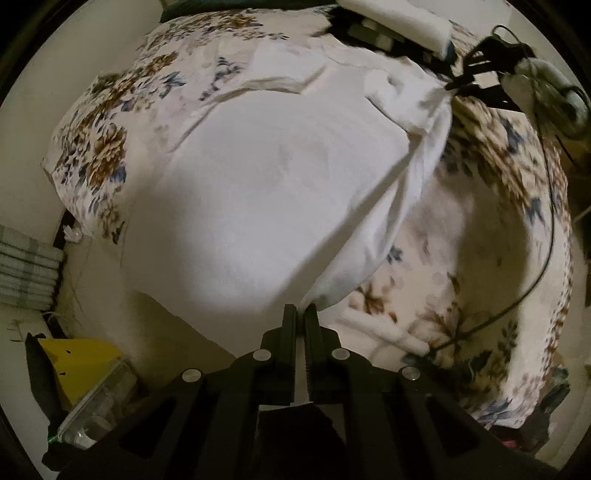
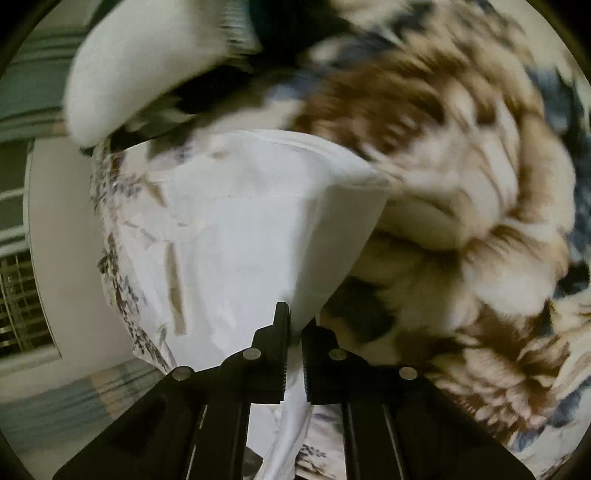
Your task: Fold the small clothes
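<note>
No writing shows anywhere. The white garment (image 1: 280, 177), smooth thin cloth, lies spread over the flowered bedspread (image 1: 107, 147), one edge lifted. The left tongs (image 1: 300, 314) are closed tight on its near corner; the right tongs (image 2: 295, 325) pinch another bunched corner, jaws nearly together. A yellow box (image 1: 77, 362) sits below the bedspread's edge.

A bed under a floral cover (image 1: 491, 166) fills the dim room, a white pillow (image 1: 399, 22) at its far edge, pale floor (image 1: 26, 177) along its left edge, where a yellow box (image 1: 79, 360) stands near the corner.
</note>
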`<state>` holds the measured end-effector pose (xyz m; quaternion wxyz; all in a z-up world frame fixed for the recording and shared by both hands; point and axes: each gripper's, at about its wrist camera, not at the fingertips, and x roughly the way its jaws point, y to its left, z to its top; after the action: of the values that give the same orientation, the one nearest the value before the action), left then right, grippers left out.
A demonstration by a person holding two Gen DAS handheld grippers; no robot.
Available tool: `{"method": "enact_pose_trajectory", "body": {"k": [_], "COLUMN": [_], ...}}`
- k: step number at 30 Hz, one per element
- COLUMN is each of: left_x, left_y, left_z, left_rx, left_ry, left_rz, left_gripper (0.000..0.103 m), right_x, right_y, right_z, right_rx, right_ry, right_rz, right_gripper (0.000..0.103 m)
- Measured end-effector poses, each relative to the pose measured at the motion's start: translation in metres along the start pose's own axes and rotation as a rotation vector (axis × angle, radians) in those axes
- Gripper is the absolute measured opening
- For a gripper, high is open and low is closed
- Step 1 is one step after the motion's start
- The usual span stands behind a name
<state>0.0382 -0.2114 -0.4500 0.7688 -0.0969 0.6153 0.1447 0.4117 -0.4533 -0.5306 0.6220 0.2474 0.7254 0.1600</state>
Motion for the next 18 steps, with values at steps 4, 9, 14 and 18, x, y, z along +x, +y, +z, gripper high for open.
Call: {"method": "enact_pose_trajectory", "body": {"k": [4, 9, 14, 18], "left_x": [-0.002, 0.007, 0.025, 0.046], "left_y": [0.039, 0.100, 0.158, 0.206], "left_z": [0.019, 0.040, 0.060, 0.076], "left_rx": [-0.055, -0.157, -0.221, -0.278], "left_ry": [-0.006, 0.003, 0.007, 0.017], "left_rz": [-0.010, -0.038, -0.061, -0.088], "left_gripper": [0.002, 0.002, 0.002, 0.002], "right_x": [-0.011, -0.003, 0.030, 0.077], "right_y": [0.052, 0.132, 0.215, 0.269], "right_z": [0.002, 0.008, 0.015, 0.022], "right_rx": [-0.075, -0.143, -0.197, -0.221], "right_ry": [-0.002, 0.001, -0.009, -0.009], "right_rz": [-0.030, -0.064, -0.114, -0.201], "right_gripper": [0.005, 0.003, 0.002, 0.002]}}
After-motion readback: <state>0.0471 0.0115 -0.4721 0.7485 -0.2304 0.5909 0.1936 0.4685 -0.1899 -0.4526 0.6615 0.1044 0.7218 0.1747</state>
